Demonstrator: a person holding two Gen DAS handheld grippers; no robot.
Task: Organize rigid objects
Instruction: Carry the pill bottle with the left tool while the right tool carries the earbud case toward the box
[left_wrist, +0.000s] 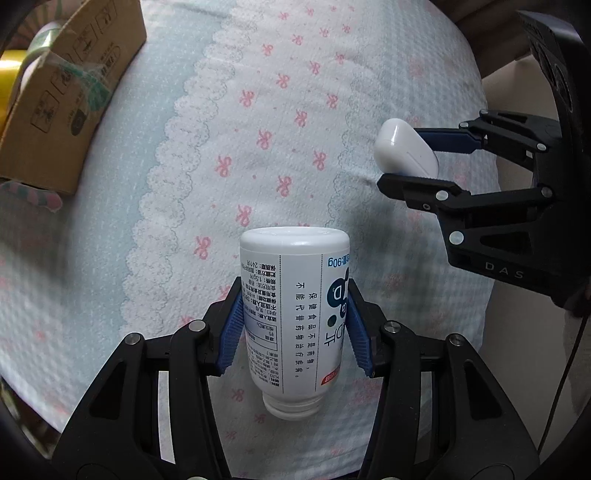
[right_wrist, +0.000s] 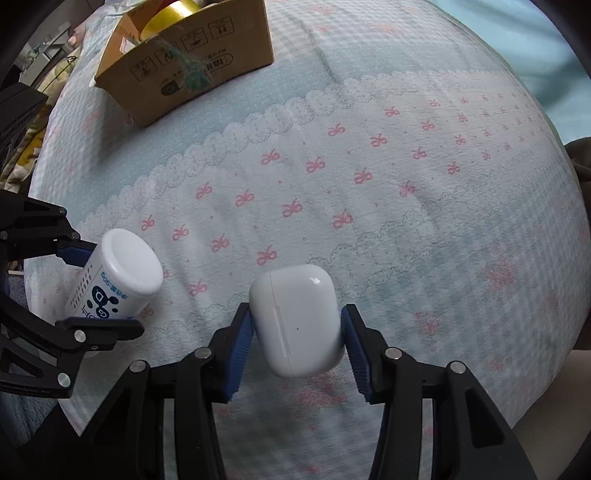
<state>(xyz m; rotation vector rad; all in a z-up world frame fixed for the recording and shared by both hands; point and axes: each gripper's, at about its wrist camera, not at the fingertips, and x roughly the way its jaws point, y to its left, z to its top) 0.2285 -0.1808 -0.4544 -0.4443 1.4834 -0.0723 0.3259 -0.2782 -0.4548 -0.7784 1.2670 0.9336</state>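
My left gripper is shut on a white pill bottle with printed text, held above the bedsheet with its base pointing away and its neck toward the camera. The bottle also shows in the right wrist view, with the left gripper around it. My right gripper is shut on a white earbud case, held above the sheet. In the left wrist view the case sits between the right gripper's fingers at the right.
A cardboard box stands at the far left on the bed, also in the right wrist view, with a gold tape roll inside. The bed is covered by a pale blue sheet with pink bows.
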